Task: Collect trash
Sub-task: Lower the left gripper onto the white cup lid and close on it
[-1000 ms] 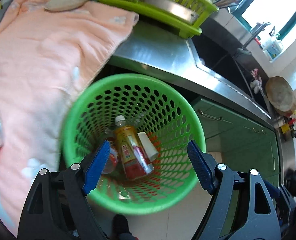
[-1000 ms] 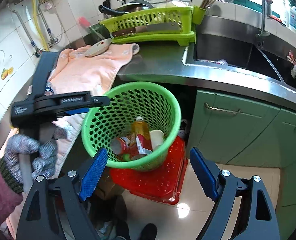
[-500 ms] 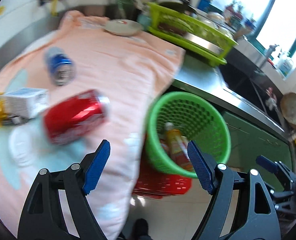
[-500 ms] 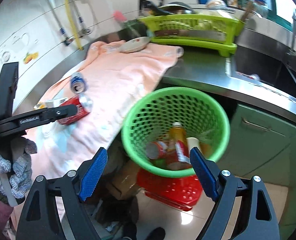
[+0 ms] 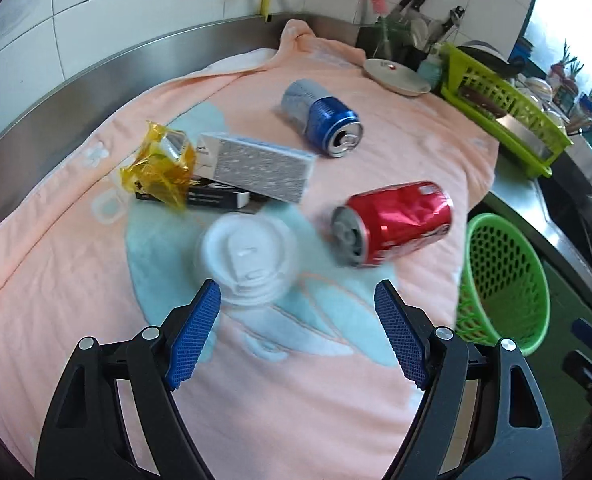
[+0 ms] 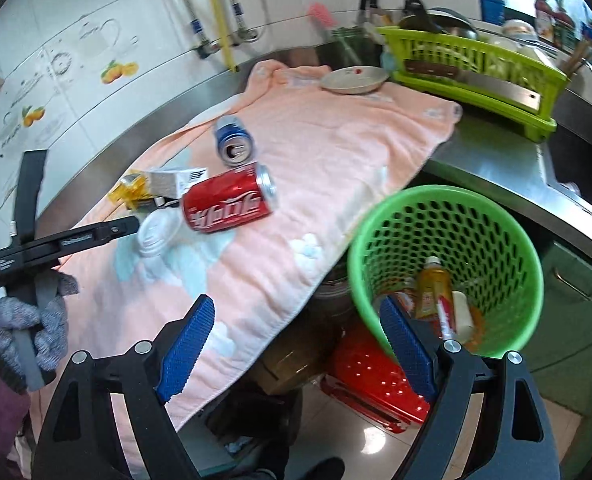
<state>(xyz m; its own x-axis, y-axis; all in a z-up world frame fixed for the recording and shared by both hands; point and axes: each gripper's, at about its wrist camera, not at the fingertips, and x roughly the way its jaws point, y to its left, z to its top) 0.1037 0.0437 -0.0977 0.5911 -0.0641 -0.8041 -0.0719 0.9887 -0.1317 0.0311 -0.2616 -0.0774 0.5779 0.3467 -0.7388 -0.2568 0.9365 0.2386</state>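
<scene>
on a peach towel (image 5: pixel 336 420) spread as a work surface lie, from the left, a crumpled yellow wrapper (image 5: pixel 159 168), a grey carton (image 5: pixel 255 166), a white lidded cup (image 5: pixel 249 258), and blue (image 5: pixel 322 118) and dented red cans (image 5: pixel 396 222). the left gripper (image 5: pixel 296 336) hovers empty, jaws wide, near the cup; the right gripper (image 6: pixel 296 346), also released, hangs beside the green perforated bin (image 6: pixel 492 236) below the towel's overhanging edge.

Dented red can (image 5: pixel 396 222) on its side, blue can (image 5: pixel 322 118) beyond, green basket (image 6: pixel 448 264) holding bottles
</scene>
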